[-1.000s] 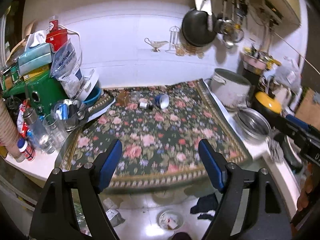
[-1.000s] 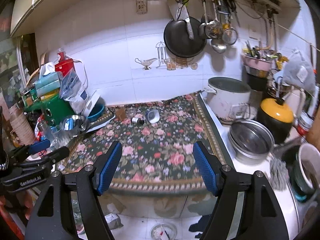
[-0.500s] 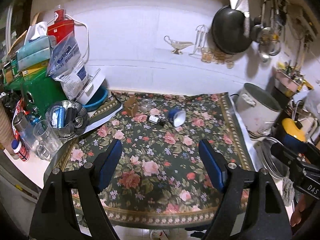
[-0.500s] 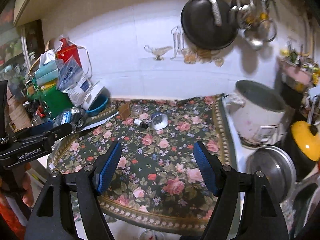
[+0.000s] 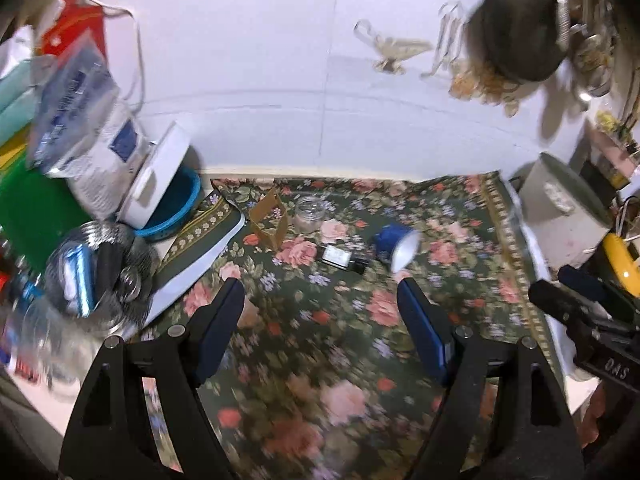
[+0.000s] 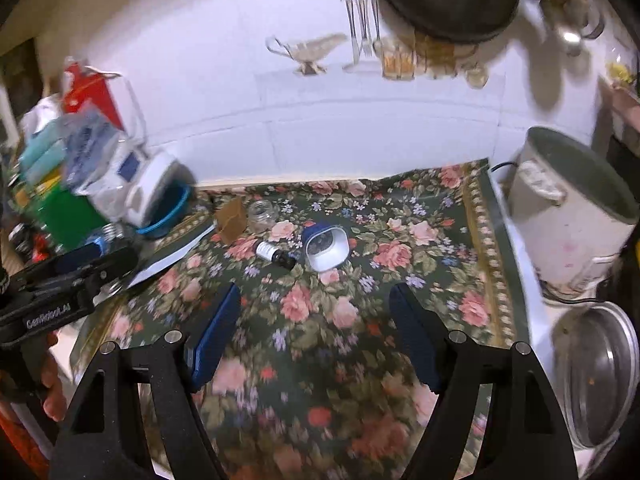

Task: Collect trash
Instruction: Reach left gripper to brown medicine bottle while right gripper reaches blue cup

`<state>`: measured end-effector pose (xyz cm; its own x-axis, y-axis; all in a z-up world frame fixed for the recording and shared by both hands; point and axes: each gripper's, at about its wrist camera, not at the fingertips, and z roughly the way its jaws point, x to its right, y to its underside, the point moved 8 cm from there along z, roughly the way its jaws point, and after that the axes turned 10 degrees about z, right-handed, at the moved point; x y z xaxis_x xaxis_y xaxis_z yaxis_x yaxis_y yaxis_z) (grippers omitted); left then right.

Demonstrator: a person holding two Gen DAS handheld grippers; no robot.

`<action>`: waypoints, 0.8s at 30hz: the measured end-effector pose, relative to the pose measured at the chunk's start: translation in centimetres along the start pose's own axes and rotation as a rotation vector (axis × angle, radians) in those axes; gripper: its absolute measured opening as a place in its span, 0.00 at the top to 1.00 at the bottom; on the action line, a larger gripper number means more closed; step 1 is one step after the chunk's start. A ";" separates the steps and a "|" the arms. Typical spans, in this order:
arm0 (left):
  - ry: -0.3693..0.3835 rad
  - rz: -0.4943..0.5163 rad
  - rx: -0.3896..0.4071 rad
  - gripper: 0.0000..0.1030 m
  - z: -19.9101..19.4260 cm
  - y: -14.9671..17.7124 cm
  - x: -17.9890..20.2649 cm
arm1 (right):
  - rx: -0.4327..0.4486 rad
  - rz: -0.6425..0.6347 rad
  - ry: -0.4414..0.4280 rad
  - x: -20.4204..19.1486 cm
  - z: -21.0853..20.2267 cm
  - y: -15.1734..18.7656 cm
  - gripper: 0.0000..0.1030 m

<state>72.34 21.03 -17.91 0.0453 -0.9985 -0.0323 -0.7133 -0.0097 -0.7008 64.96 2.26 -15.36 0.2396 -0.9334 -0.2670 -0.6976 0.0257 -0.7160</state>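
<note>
My left gripper hangs over the flowered cloth that covers the desk, its jaws wide apart with nothing between them. My right gripper is over the same cloth, jaws just as wide and empty. Each gripper shows at the edge of the other's view.

The trash lies toward the far side of the cloth, well ahead of both grippers. A blue cup with a white inside lies tipped on its side, its mouth facing the near right. Just left of it a small dark bottle with a white label lies flat, cap end near the cup. Farther left and back stands a small clear glass jar, upright, and just beside that a brown cardboard piece.

At the far left I see a blue bowl with a white container leaning in it and a plastic bag above. On the right stands a white pot, with a steel lid nearer. A black pan hangs on the white wall. Both views are blurred.
</note>
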 end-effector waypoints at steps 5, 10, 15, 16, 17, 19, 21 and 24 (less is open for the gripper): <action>0.049 0.036 -0.117 0.24 7.8 0.1 -2.0 | -0.074 0.041 0.021 -0.6 7.8 -1.1 0.29; 0.089 0.049 -0.188 0.24 13.5 0.9 -3.0 | -0.140 0.081 0.029 -0.7 14.8 -1.1 0.38; 0.137 0.071 -0.242 0.24 17.6 1.4 -2.8 | -0.205 0.133 0.026 -0.3 19.8 -0.9 0.51; 0.143 0.076 -0.246 0.24 18.0 1.3 -2.7 | -0.218 0.149 0.019 -0.2 20.7 -0.9 0.54; 0.152 0.084 -0.251 0.24 18.6 1.3 -2.4 | -0.225 0.161 0.015 0.0 21.2 -1.0 0.59; 0.162 0.086 -0.258 0.24 19.4 1.1 -2.0 | -0.239 0.186 -0.001 0.2 22.2 -1.0 0.69; 0.181 0.075 -0.265 0.24 20.4 0.8 -1.5 | -0.240 0.195 -0.010 0.5 22.6 -1.1 0.88; 0.216 0.056 -0.264 0.24 21.5 0.4 -0.7 | -0.210 0.181 0.006 0.8 22.2 -1.4 0.94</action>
<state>87.09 22.90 -33.45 -0.1275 -0.9862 0.1059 -0.8682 0.0594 -0.4927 81.10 9.45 -28.89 0.0949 -0.9226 -0.3740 -0.8536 0.1178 -0.5074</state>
